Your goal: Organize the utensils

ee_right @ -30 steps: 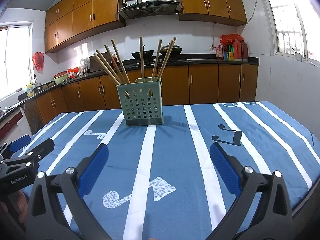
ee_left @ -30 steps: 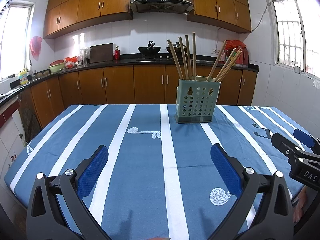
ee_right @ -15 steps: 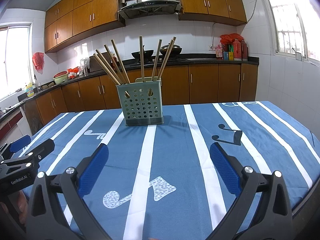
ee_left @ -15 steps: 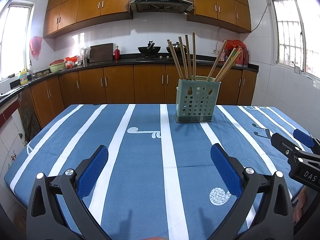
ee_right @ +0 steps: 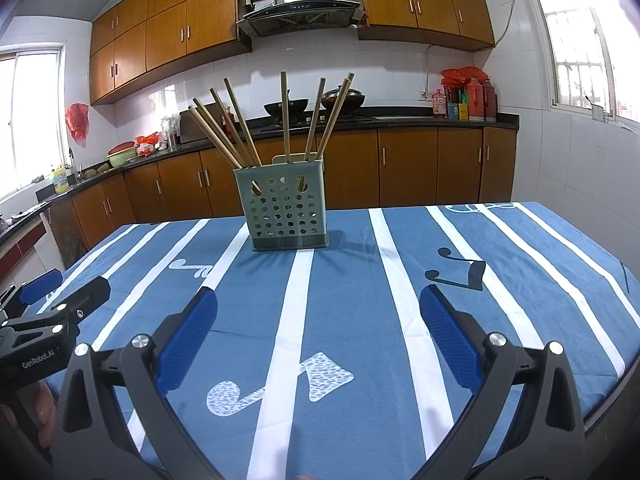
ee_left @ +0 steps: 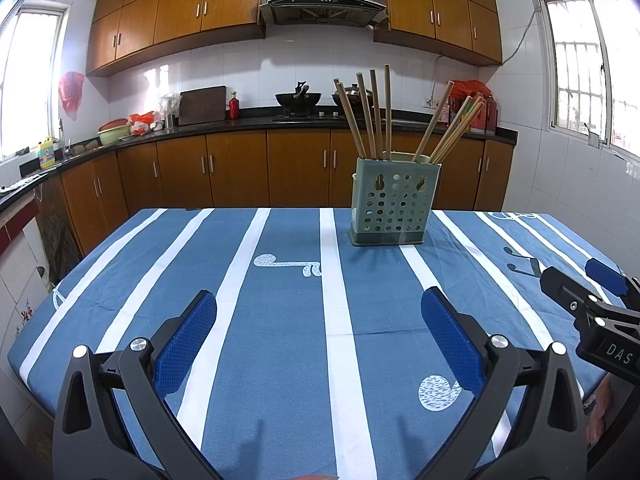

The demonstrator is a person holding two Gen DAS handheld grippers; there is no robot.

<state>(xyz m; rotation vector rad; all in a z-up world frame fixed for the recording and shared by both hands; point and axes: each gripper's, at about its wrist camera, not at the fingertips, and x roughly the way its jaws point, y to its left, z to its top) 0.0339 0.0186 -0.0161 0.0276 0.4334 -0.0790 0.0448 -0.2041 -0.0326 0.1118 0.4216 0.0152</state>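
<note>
A pale green perforated utensil holder (ee_left: pixel 394 204) stands upright at the far side of the table, also in the right wrist view (ee_right: pixel 285 210). Several wooden chopsticks (ee_left: pixel 372 116) stand in it, leaning apart (ee_right: pixel 240 124). My left gripper (ee_left: pixel 319 312) is open and empty, low over the near part of the table. My right gripper (ee_right: pixel 318 308) is open and empty, beside it to the right. Each gripper shows at the edge of the other's view: the right one (ee_left: pixel 580 292), the left one (ee_right: pixel 64 292).
The table carries a blue cloth with white stripes and music notes (ee_left: pixel 280 320). Behind it run wooden cabinets and a dark counter (ee_left: pixel 240 120) with a wok, bottles and bowls. Windows stand at left and right.
</note>
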